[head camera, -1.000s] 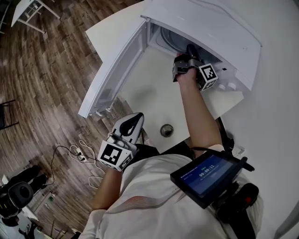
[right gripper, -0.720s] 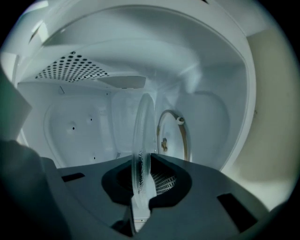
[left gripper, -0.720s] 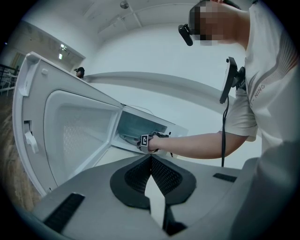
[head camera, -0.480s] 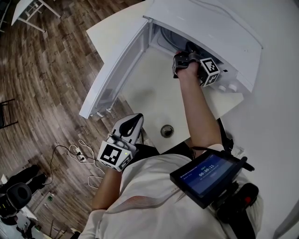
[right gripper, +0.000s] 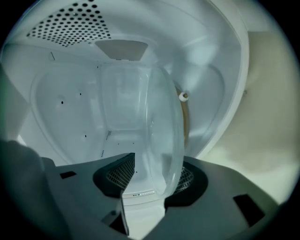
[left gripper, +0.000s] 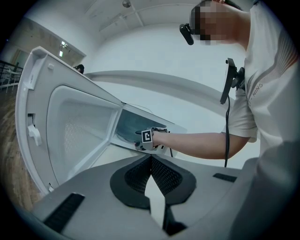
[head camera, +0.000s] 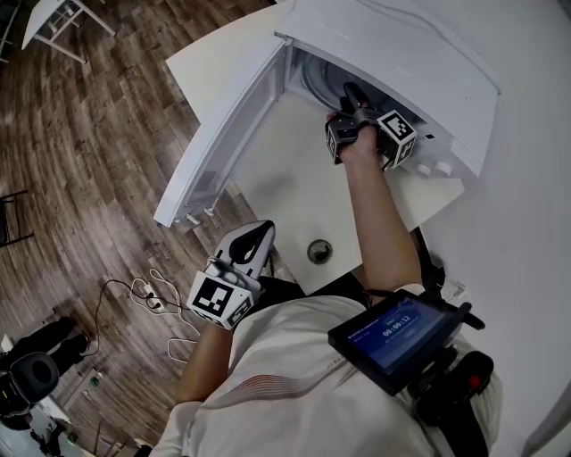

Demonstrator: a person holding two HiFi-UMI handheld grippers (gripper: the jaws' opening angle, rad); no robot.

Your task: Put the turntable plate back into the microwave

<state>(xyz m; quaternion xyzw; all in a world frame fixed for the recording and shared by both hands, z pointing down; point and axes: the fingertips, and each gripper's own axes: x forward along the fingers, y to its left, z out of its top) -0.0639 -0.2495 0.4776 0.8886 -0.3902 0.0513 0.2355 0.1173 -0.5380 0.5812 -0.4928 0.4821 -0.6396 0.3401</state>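
Left claw (left gripper: 150, 159) hangs pressed together and empty at the tabletop's (head camera: 294, 192) near edge. Farther in, right claw (right gripper: 157, 177) is opening inside the microwave (head camera: 393, 62), the glass turntable plate (right gripper: 164, 126) standing on edge between its spreading jaws. Wooden floor (head camera: 80, 161) lies beside the open door (head camera: 223, 134).

A dark wood-plank floor (head camera: 89, 152) is seen across the left, and a white table (head camera: 294, 192) is set on it to the right. A second white table (head camera: 45, 18) (only partly in frame) is placed far left. Loose cables (head camera: 152, 294) are strewn nearer.
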